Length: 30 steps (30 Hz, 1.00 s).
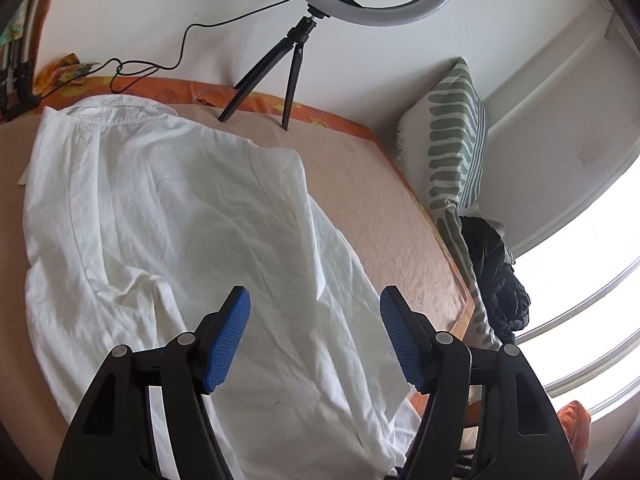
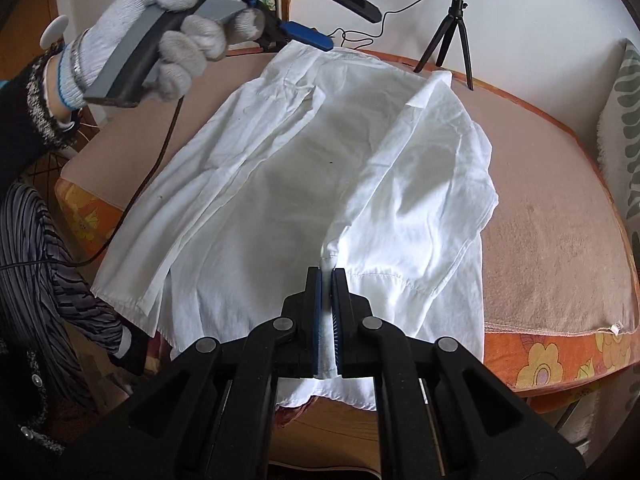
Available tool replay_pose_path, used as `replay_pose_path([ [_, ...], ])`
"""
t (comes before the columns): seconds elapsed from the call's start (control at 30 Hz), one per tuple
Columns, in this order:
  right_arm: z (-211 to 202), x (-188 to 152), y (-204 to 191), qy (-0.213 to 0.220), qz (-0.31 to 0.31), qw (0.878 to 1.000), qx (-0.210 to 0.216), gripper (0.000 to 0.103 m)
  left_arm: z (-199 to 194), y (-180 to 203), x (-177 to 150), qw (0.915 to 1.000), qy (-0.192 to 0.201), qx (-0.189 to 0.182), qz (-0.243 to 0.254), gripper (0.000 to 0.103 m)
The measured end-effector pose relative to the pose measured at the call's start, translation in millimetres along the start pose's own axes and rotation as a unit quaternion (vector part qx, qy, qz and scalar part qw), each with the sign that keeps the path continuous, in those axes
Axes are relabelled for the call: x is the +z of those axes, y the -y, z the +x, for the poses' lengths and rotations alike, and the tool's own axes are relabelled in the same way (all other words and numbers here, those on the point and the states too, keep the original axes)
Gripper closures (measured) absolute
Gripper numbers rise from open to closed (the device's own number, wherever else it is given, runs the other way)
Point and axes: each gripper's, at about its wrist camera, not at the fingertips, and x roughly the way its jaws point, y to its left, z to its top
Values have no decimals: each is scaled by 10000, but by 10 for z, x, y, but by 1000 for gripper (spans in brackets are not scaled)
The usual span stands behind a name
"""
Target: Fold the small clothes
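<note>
A white shirt (image 1: 180, 208) lies spread and creased over a tan-covered mattress (image 1: 368, 200), collar toward the far wall. My left gripper (image 1: 315, 296) hovers open above the shirt's near part, with nothing between its blue pads. In the right wrist view the shirt (image 2: 280, 168) has one side folded inward. My right gripper (image 2: 327, 272) is shut on a pinch of white cloth at the shirt's near hem. A gloved hand (image 2: 160, 32) holds the left gripper at the top left, and one of its blue fingers (image 2: 308, 36) hangs over the shirt's far edge.
A ring light on a black tripod (image 1: 280, 64) stands at the mattress's far edge, its cable trailing left. A green-striped pillow (image 1: 452, 140) and dark clothing (image 1: 496, 272) sit at the right by a bright window. A black cable (image 2: 160, 152) crosses the mattress's left corner.
</note>
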Motion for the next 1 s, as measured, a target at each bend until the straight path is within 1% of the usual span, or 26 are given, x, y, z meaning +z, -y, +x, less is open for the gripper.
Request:
replay_pose_path([
  [0.03, 0, 9, 14, -11, 7, 10000, 48, 97, 129, 0, 97, 9999, -95, -30, -7, 34],
  [0.07, -2, -7, 20, -27, 4, 10000, 86, 97, 259, -12, 180, 9999, -146, 16, -60, 31],
  [0.2, 17, -78, -54, -167, -276, 9995, -58, 97, 769, -151, 439, 9986, -241, 395, -269, 31],
  [0.3, 10, -103, -47, -209, -331, 9992, -102, 97, 1080, -285, 541, 9961, -337, 654, -491, 31],
  [0.37, 7, -93, -47, -227, -395, 9988, -187, 97, 1211, -359, 577, 9953, -357, 648, -632, 31],
  [0.43, 17, -85, -97, -264, -557, 9976, -316, 97, 1297, -374, 611, 9957, -290, 571, -674, 34],
  [0.47, 20, -80, -132, -283, -667, 9965, -410, 97, 1324, -356, 627, 9960, -219, 575, -647, 40],
  [0.5, 36, -78, -182, -307, -817, 9948, -533, 97, 1355, -346, 631, 9964, -182, 562, -609, 64],
  [0.53, 44, -84, -228, -322, -973, 9925, -669, 97, 1401, -344, 630, 9965, -245, 530, -594, 81],
  [0.57, 46, -66, -256, -331, -1099, 9902, -794, 97, 1436, -352, 628, 9968, -285, 438, -612, 103],
  [0.6, 43, -60, -286, -338, -1224, 9874, -950, 97, 1429, -346, 629, 9973, -208, 361, -601, 103],
  [0.67, 28, -45, -332, -323, -1479, 9801, -1286, 97, 1340, -344, 640, 9981, 80, 228, -575, 103],
  [0.73, 5, -58, -397, -283, -1902, 9623, -1923, 97, 1187, -449, 665, 9949, 421, -38, -915, 103],
  [0.77, -13, -65, -423, -275, -2041, 9548, -2145, 97, 1113, -530, 679, 9918, 579, -144, -1131, 103],
  [0.8, -34, -71, -452, -236, -2168, 9474, -2341, 97, 1068, -602, 705, 9895, 729, -113, -1245, 103],
  [0.83, -39, -80, -472, -215, -2248, 9419, -2485, 97, 1047, -659, 711, 9893, 777, 6, -1238, 103],
  [0.87, -22, -100, -486, -249, -2267, 9397, -2547, 97, 1059, -716, 705, 9897, 719, 111, -1231, 103],
  [0.9, 15, -103, -475, -323, -2207, 9431, -2467, 97, 1087, -770, 692, 9904, 617, 186, -1225, 103],
  [0.93, 47, -105, -470, -392, -2120, 9495, -2282, 97, 1098, -820, 671, 9903, 575, 270, -1239, 103],
  [1.0, 68, -121, -454, -505, -1797, 9677, -1692, 97, 1103, -881, 639, 9898, 544, 479, -1228, 103],
])
